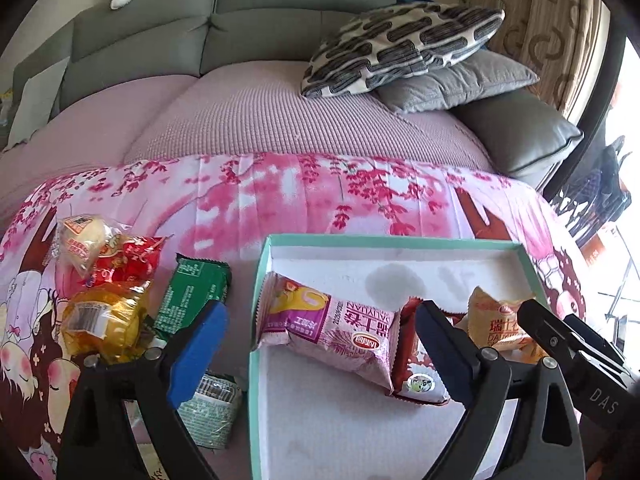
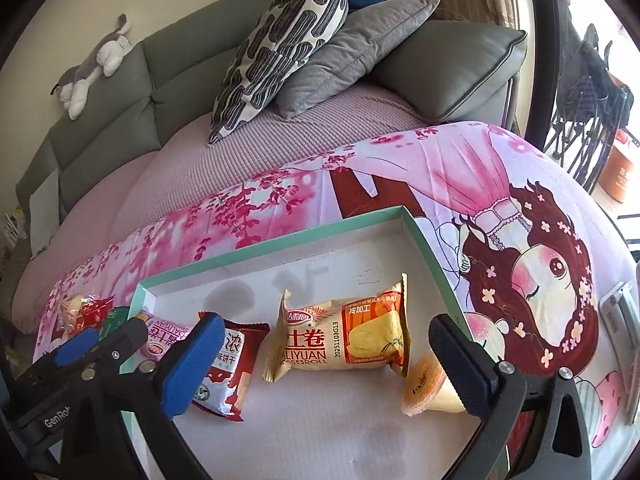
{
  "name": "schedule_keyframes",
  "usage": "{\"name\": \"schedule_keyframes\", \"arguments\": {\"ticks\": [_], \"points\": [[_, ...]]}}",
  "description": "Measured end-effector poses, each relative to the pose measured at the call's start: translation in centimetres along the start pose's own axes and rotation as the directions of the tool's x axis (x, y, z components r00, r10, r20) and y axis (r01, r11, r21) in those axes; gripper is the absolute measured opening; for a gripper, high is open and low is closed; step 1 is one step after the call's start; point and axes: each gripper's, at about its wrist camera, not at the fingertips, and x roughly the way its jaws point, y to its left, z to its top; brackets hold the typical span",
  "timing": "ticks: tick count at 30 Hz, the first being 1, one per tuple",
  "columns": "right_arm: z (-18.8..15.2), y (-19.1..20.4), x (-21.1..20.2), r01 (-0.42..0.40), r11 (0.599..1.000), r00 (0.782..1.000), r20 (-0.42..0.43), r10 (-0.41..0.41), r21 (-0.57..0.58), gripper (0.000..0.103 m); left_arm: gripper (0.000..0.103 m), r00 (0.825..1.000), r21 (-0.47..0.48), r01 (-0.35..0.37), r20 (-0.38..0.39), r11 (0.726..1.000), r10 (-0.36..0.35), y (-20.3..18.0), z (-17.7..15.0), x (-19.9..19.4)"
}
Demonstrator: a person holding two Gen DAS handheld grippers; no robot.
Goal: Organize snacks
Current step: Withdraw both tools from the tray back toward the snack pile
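A shallow white tray with a teal rim (image 1: pixel 392 241) (image 2: pixel 240 261) lies on the pink cloth. In it are a purple swiss-roll pack (image 1: pixel 332 330) (image 2: pixel 160 334), a red biscuit pack (image 1: pixel 416 376) (image 2: pixel 234 364), an orange swiss-roll pack (image 2: pixel 340 336) (image 1: pixel 496 326) and a small jelly cup (image 2: pixel 424 384). My left gripper (image 1: pixel 320 320) stands open above the purple pack, and its pads do not touch the pack. My right gripper (image 2: pixel 326 332) is open wide over the orange pack, with the cup beside its right finger (image 2: pixel 460 368).
Left of the tray lie loose snacks: a green pack (image 1: pixel 196 292), a yellow pack (image 1: pixel 104 320), a red pack (image 1: pixel 132 260), a clear-wrapped bun (image 1: pixel 80 240) and a green-white pack (image 1: pixel 212 408). Behind stands a grey sofa (image 1: pixel 160 32) with cushions (image 1: pixel 400 48).
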Motion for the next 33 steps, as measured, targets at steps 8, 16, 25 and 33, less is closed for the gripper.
{"name": "schedule_keyframes", "arguments": {"ticks": [8, 16, 25, 33], "points": [[0.4, 0.1, -1.2, 0.002, 1.000, 1.000, 0.025, -0.002, -0.005, 0.103, 0.095, 0.998, -0.065, -0.031, 0.043, 0.997, 0.034, 2.1, 0.9, -2.5], [0.0, 0.2, -0.4, 0.016, 1.000, 1.000, -0.024, -0.016, -0.016, 0.103, 0.095, 0.995, -0.131, -0.095, -0.047, 0.987, 0.089, 4.1, 0.4, -2.1], [-1.0, 2.6, 0.4, 0.002, 0.997, 0.997, -0.080, -0.008, -0.082, 0.103, 0.095, 0.979, -0.207, -0.188, -0.117, 0.960, 0.167, 8.0, -1.0, -2.3], [-2.4, 6.8, 0.2, -0.073, 0.988, 0.991, -0.118, 0.057, -0.139, 0.103, 0.095, 0.959, -0.182, -0.265, -0.150, 0.947, 0.239, 11.8, -2.5, -4.1]]}}
